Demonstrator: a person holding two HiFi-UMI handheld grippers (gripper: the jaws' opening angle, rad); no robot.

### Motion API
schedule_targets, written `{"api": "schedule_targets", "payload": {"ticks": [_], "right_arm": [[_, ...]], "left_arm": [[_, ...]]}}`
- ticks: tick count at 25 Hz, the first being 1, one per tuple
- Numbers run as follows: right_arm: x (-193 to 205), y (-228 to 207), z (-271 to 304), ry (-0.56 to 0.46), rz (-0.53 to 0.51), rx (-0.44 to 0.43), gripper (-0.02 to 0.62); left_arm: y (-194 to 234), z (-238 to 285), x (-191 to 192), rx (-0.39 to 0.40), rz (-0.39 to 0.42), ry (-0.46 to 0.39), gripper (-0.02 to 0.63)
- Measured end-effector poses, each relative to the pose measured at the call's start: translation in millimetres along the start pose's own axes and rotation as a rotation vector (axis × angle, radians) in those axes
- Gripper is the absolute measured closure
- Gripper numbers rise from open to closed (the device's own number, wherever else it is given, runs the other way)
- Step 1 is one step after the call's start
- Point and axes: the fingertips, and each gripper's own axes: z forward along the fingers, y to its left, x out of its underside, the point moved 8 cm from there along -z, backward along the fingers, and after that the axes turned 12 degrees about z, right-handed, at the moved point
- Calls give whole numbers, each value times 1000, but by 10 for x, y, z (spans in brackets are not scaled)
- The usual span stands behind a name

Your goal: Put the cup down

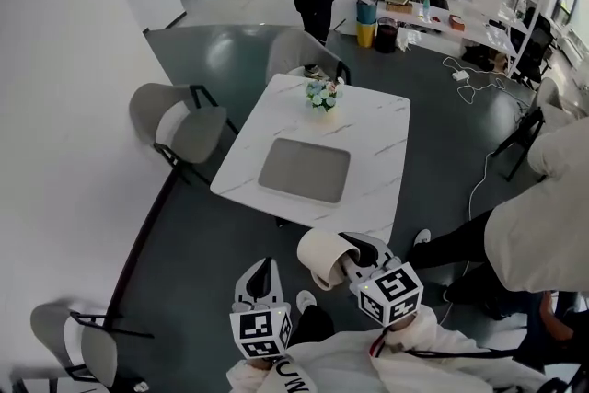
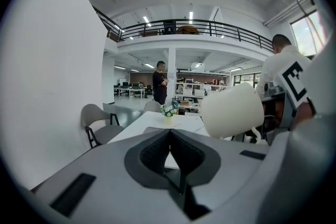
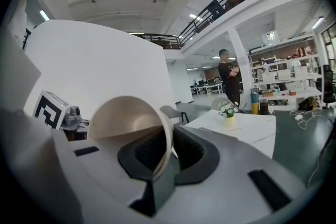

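Right tool (image 1: 348, 255) pinches rim of cream ceramic cup (image 1: 318, 259) for carrying. Left tool (image 1: 259, 275) jaws together, empty. White marble counter (image 1: 373, 170) sits ahead.

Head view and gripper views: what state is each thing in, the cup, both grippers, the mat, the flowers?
cup: held by its rim, tipped on its side, in the air short of the table
right gripper: fingers shut on the cup's rim
left gripper: fingers together, nothing between them
mat: flat on the table, nothing on it
flowers: upright near the table's far edge
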Motion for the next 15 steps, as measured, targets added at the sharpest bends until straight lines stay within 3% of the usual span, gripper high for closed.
{"api": "schedule_targets", "payload": {"ticks": [15], "right_arm": [[-179, -25, 1062, 0, 16, 99, 555]], "left_arm": [[976, 845, -41, 96, 13, 20, 597]]}}
